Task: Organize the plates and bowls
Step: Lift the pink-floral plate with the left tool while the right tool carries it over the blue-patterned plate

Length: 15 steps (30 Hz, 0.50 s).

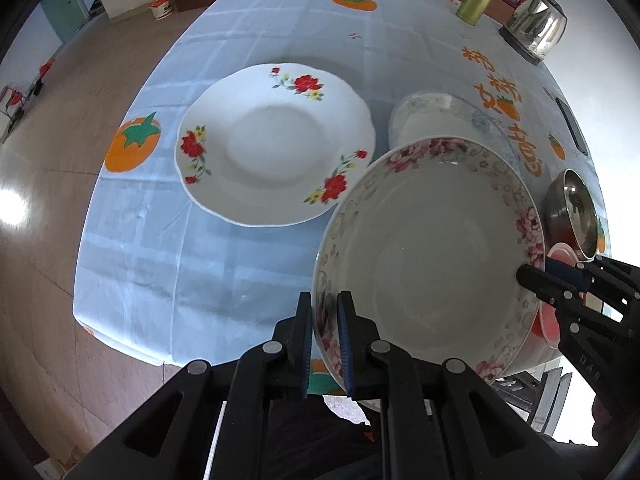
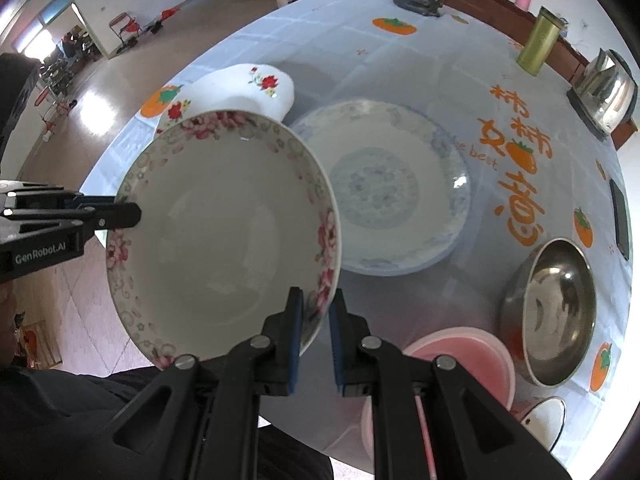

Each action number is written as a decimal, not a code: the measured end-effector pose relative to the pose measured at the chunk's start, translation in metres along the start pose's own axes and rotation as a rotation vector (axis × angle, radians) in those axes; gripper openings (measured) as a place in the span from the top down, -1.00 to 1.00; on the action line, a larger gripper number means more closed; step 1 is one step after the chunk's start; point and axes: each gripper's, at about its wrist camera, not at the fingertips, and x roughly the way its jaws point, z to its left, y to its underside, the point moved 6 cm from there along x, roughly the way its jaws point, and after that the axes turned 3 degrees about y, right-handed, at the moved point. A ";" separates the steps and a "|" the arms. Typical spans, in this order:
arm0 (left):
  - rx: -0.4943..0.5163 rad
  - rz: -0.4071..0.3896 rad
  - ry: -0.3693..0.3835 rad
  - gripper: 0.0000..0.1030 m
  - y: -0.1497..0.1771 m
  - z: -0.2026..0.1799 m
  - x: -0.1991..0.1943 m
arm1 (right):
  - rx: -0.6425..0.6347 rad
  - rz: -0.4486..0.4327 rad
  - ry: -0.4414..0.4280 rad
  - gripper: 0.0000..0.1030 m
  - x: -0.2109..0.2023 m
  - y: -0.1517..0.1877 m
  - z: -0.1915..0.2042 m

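Nearest me, my left gripper (image 1: 325, 320) is clamped on the near-left rim of the pink-flowered bowl (image 1: 432, 256), and my right gripper (image 2: 316, 312) straddles its opposite rim; the pads look just short of pinching, so I cannot tell whether that grasp is firm. The bowl hangs tilted above the worktop (image 1: 160, 264), off the cloth. I judge this the carrying step: next it needs levelling and lowering onto a stack. Near right stand a pink bowl (image 2: 472, 356) and a steel bowl (image 2: 552, 312). Farther off lie the blue-patterned plate (image 2: 400, 192) and the red-flowered plate (image 1: 272, 140). The left gripper's arm reads "GenRobot.AI"; the cloth shows orange Chinese characters and "best."
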 end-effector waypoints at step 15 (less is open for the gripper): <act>0.053 -0.012 0.000 0.75 -0.023 -0.026 0.000 | 0.056 -0.030 0.019 0.75 -0.006 -0.009 -0.030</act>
